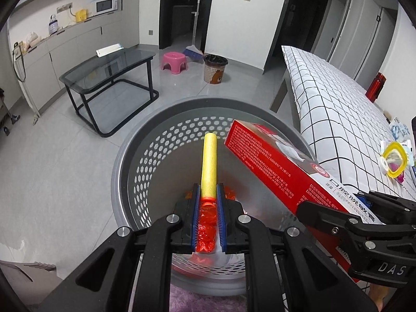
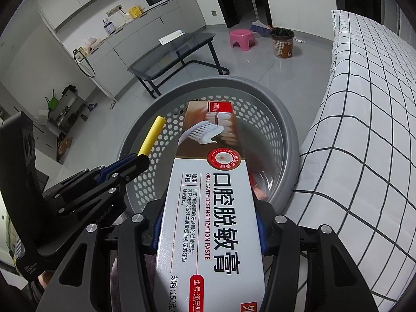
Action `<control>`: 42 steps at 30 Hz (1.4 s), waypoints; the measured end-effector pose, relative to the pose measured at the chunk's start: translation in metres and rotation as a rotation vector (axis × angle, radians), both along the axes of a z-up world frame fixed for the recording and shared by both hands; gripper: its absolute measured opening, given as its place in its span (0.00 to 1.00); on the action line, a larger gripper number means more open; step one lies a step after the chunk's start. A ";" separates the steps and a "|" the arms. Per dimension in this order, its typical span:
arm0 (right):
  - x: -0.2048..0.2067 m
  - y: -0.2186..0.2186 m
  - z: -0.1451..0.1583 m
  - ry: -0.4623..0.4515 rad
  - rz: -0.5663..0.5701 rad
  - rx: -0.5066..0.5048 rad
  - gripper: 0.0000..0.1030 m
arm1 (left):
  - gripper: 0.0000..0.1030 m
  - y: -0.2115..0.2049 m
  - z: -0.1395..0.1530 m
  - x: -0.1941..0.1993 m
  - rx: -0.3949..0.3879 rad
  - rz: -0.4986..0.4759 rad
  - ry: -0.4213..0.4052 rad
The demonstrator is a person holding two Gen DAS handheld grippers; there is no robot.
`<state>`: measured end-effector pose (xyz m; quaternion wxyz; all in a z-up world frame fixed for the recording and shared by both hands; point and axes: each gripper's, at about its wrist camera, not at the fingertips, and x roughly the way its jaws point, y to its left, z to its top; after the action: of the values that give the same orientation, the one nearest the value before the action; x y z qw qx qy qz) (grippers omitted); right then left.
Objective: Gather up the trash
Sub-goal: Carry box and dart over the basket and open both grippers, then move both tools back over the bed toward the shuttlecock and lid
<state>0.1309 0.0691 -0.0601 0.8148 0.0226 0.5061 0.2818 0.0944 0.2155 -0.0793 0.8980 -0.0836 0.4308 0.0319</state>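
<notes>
A grey perforated basket stands on the floor beside the bed; it also shows in the right wrist view. My left gripper is shut on a yellow foam stick held over the basket's opening; the stick also shows in the right wrist view. Crumpled red wrapping lies in the basket below the left jaws. My right gripper is shut on a toothpaste box, red on its side, held over the basket's right rim.
A bed with a white checked cover lies to the right, with a yellow tape roll and small items on it. A glass table, a pink stool and a brown bin stand on the floor beyond.
</notes>
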 end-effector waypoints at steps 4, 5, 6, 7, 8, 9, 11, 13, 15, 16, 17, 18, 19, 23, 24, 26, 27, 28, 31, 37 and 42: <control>0.004 0.003 -0.001 -0.005 -0.003 -0.004 0.50 | 0.13 0.000 -0.002 0.001 -0.007 0.006 0.015; 0.003 0.005 0.000 -0.006 -0.004 -0.004 0.50 | 0.13 0.002 -0.003 0.001 -0.018 0.009 0.021; 0.003 0.005 0.000 -0.008 -0.006 -0.002 0.50 | 0.13 0.004 -0.003 0.002 -0.023 0.012 0.025; 0.004 0.005 0.000 -0.009 -0.009 -0.001 0.50 | 0.13 0.005 -0.004 0.002 -0.027 0.018 0.030; 0.004 0.004 0.000 -0.010 -0.009 0.001 0.50 | 0.13 0.005 -0.004 0.002 -0.028 0.022 0.032; 0.004 0.003 0.002 -0.011 -0.008 0.008 0.55 | 0.13 0.006 -0.004 0.002 -0.028 0.024 0.033; 0.000 0.002 0.004 -0.024 -0.009 0.015 0.61 | 0.14 0.006 -0.003 0.001 -0.027 0.029 0.033; 0.001 0.003 0.009 -0.039 -0.013 0.013 0.61 | 0.25 0.007 -0.001 0.000 -0.021 0.032 0.029; 0.000 0.000 0.010 -0.044 -0.018 0.015 0.61 | 0.32 0.008 0.000 -0.002 -0.015 0.039 0.025; 0.000 0.000 0.010 -0.045 -0.021 0.017 0.61 | 0.34 0.008 0.001 -0.003 -0.013 0.040 0.023; -0.001 -0.002 0.011 -0.044 -0.024 0.019 0.61 | 0.34 0.008 0.001 -0.004 -0.011 0.041 0.022; -0.002 -0.003 0.010 -0.044 -0.026 0.020 0.61 | 0.34 0.008 0.001 -0.004 -0.010 0.041 0.022; -0.001 -0.004 0.010 -0.043 -0.028 0.020 0.61 | 0.34 0.007 0.002 -0.005 -0.007 0.041 0.023; -0.005 -0.007 0.010 -0.043 -0.033 0.023 0.61 | 0.34 0.009 0.002 -0.008 -0.005 0.042 0.029; -0.004 -0.009 0.010 -0.044 -0.034 0.024 0.61 | 0.34 0.009 0.002 -0.009 -0.004 0.043 0.029; -0.005 -0.010 0.010 -0.046 -0.034 0.026 0.61 | 0.37 0.008 0.003 -0.011 0.002 0.047 0.029; -0.006 -0.011 0.010 -0.048 -0.036 0.023 0.61 | 0.39 0.008 0.004 -0.011 0.007 0.050 0.028; -0.006 -0.010 0.011 -0.048 -0.038 0.022 0.61 | 0.40 0.009 0.005 -0.012 0.010 0.052 0.027; -0.010 -0.011 0.010 -0.049 -0.043 0.020 0.61 | 0.40 0.011 0.008 -0.014 0.006 0.061 0.022; -0.017 -0.021 0.013 -0.057 -0.057 0.021 0.61 | 0.48 0.006 0.017 -0.017 0.019 0.066 0.008; -0.025 -0.032 0.019 -0.084 -0.076 0.021 0.61 | 0.58 -0.001 0.026 -0.022 0.033 0.063 -0.015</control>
<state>0.1061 0.0373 -0.0409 0.8452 0.0383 0.4672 0.2566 0.0724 0.2143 -0.0535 0.9010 -0.0826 0.4207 0.0665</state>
